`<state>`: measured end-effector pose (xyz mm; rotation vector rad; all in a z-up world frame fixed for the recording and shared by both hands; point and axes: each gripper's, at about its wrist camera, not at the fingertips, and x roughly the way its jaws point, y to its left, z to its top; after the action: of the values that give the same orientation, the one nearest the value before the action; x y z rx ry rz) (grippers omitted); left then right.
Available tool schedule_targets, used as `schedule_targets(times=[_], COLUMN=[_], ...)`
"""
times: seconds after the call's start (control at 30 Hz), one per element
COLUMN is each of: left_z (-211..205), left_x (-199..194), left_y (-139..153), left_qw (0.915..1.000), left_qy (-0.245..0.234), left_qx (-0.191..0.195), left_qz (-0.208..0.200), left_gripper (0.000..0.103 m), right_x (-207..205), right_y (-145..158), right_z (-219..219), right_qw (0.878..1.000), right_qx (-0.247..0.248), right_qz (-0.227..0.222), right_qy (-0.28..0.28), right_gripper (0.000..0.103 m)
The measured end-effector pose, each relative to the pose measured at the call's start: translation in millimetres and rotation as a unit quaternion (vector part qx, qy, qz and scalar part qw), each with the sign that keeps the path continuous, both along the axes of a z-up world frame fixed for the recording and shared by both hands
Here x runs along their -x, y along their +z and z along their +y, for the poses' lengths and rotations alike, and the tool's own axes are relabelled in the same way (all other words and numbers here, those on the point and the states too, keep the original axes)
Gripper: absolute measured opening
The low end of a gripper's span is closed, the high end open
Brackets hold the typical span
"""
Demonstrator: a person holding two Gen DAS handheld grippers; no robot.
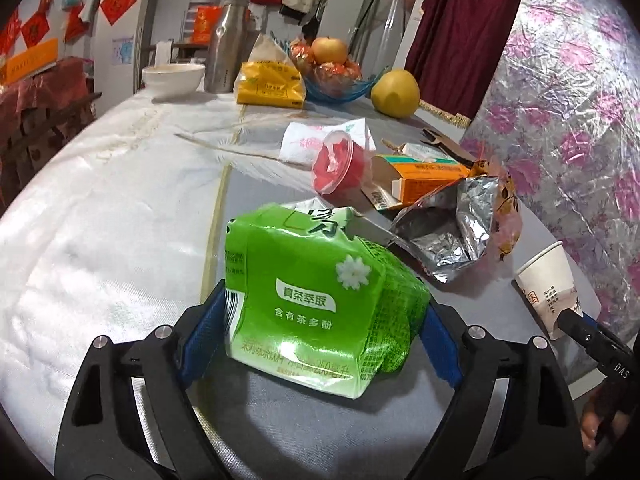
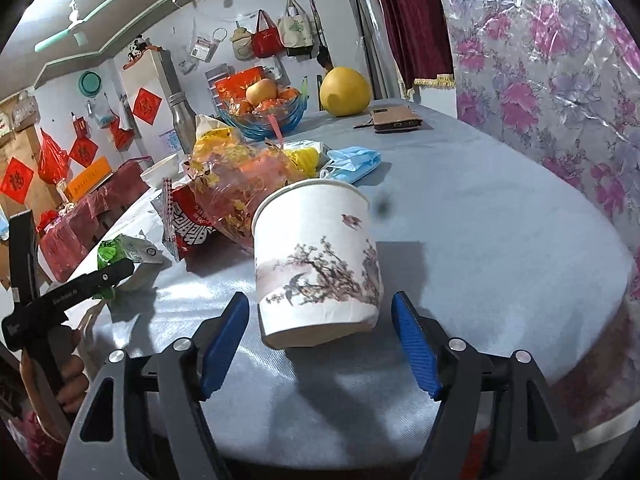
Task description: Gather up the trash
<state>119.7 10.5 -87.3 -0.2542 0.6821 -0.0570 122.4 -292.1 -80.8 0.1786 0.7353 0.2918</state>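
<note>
1. Tongs first: my left gripper has its blue pads pressed against both sides of the crumpled green tea-drink carton, clamped across its width so the soft box cannot slip as I carry it off.
2. My right gripper stands apart, one blue finger on each side of the white paper cup with a painted branch-and-bird print. Neither pad touches the cup; I judge this is the straddle before closing low on the base, where the wall is stiffest.
3. Beyond the carton, more trash lies clustered on the grey-blue tablecloth: an opened silver foil snack bag, an orange cardboard box and a red plastic jelly cup, all near each other.
4. Farther back the blue glass fruit bowl and yellow pomelo look like keepers, set apart from the litter.
</note>
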Motion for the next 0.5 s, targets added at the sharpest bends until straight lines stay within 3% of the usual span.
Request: schedule_targets(times=[0.1,0.23,0.27,0.37,0.5], left_z=[-9,-19,-17,-5,0], left_x=[-5,-6,-4,2,16], left_y=[0,-3,-3,2,18], left_qw=[0.9995,0.9978,0.9984,0.9998,0.9988], left_qy=[-0.021,-0.017,-0.014,-0.001,0.012], left_qx=[-0.022,-0.061,-0.052,-0.021,-0.029], left_qz=[0.012,0.017,0.013,-0.002,-0.038], left_gripper=[0.096,0.096,0.096,0.081,0.08], right_x=[-4,-7,-8,-4,6], right_y=[1,4,3,5,18], right_z=[2,6,6,4,1], right_qw=[1.0,1.0,1.0,1.0,0.999], right_qx=[-0.005,-0.007,-0.006,-0.017,-0.014], right_qz=[0.0,-0.006,-0.008,-0.017,-0.042], right_qy=[0.001,0.001,0.003,0.006,0.005], right_gripper=[0.074,0.078,0.067,0.064,0.064])
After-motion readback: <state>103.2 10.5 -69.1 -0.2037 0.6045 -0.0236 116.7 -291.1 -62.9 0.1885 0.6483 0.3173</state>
